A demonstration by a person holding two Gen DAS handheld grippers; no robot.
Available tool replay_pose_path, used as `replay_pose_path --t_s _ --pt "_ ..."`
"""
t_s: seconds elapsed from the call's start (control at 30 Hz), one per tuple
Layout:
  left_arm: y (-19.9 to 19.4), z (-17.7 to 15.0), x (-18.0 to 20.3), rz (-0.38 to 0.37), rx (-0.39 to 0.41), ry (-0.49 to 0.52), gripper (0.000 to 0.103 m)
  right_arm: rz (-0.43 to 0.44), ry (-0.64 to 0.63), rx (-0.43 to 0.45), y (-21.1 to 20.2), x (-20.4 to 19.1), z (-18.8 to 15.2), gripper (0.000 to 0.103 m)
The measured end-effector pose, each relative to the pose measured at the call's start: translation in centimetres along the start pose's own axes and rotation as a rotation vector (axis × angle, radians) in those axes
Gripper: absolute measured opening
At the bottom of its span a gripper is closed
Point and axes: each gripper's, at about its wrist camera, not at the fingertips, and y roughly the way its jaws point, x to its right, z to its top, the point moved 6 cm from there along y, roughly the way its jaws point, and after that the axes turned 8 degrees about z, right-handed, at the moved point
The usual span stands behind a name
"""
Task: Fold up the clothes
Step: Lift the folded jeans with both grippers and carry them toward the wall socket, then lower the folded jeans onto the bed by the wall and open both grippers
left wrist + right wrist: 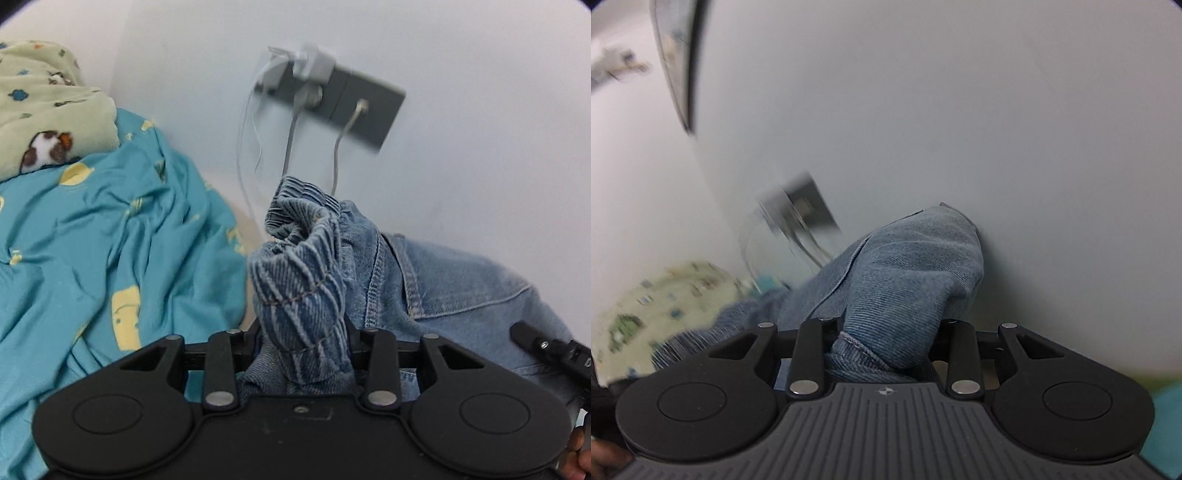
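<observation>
A pair of light blue jeans (454, 280) is held up in the air between both grippers. My left gripper (301, 332) is shut on the gathered elastic waistband (299, 273), which bunches up over the jaws. My right gripper (886, 332) is shut on another bunched part of the jeans (905, 280); the denim drapes over the jaws and hides the fingertips. The right gripper's black body (554, 350) shows at the lower right of the left wrist view.
A teal bedsheet with yellow prints (110, 240) lies crumpled at left. A pale green patterned blanket (44, 110) sits behind it. A grey wall socket plate (343, 99) with a white charger and hanging cables is on the white wall ahead.
</observation>
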Motion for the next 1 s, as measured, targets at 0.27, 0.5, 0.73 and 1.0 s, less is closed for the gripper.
replay_pose_path --t_s 0.27,0.5,0.73,1.0 --pt "0.8 -1.1 -0.4 -0.021 0.021 0.058 0.037 -0.090 0.018 -0.120 0.9 2.5 -4.4 0.033" --pt "0.5 -0.9 -0.3 -0.003 -0.013 0.078 0.047 -0.104 0.015 -0.142 0.4 3.0 -4.3 0.036" --pt "-2.9 0.3 0.1 0.012 0.015 0.134 0.076 -0.122 0.003 -0.152 0.9 2.4 -3.4 0.056" --pt "-9.2 2.3 1.2 0.038 0.104 0.132 0.091 -0.126 -0.020 -0.138 -1.1 1.1 -1.2 0.070"
